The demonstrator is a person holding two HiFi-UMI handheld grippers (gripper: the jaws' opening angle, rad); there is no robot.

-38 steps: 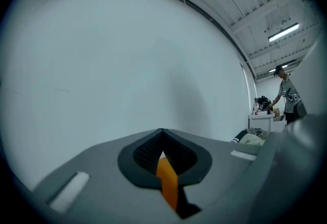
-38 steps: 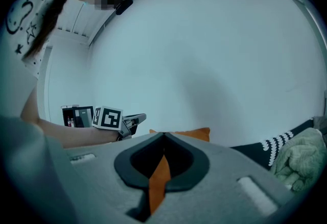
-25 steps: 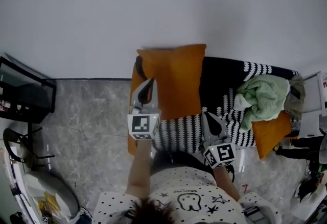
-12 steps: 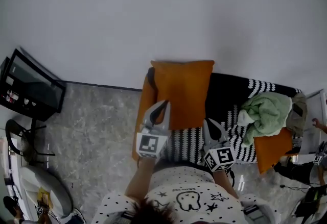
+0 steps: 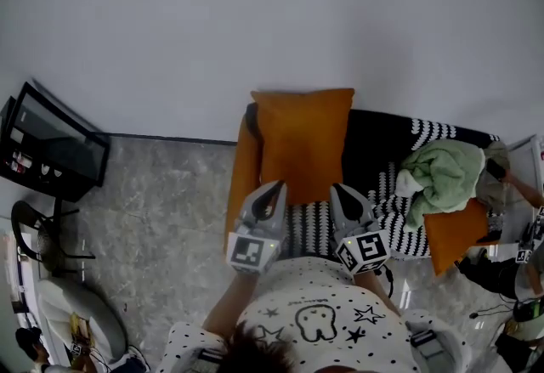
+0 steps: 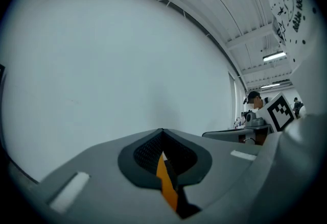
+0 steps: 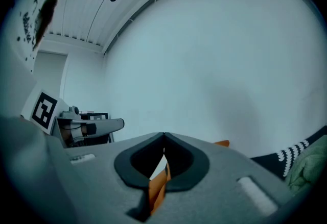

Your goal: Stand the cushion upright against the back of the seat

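White wall (image 5: 255, 14) backdrop | orange square fabric cushion (image 5: 302, 142) upright | left tongs (image 5: 274, 187), right tongs (image 5: 337, 189) near cushion's lower edge, both pressed together

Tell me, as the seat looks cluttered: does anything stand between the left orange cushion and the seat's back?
Nothing visible does. The cushion stands at the seat's left end, top edge at the wall. The green cloth and second orange cushion lie at the right end, apart from it.
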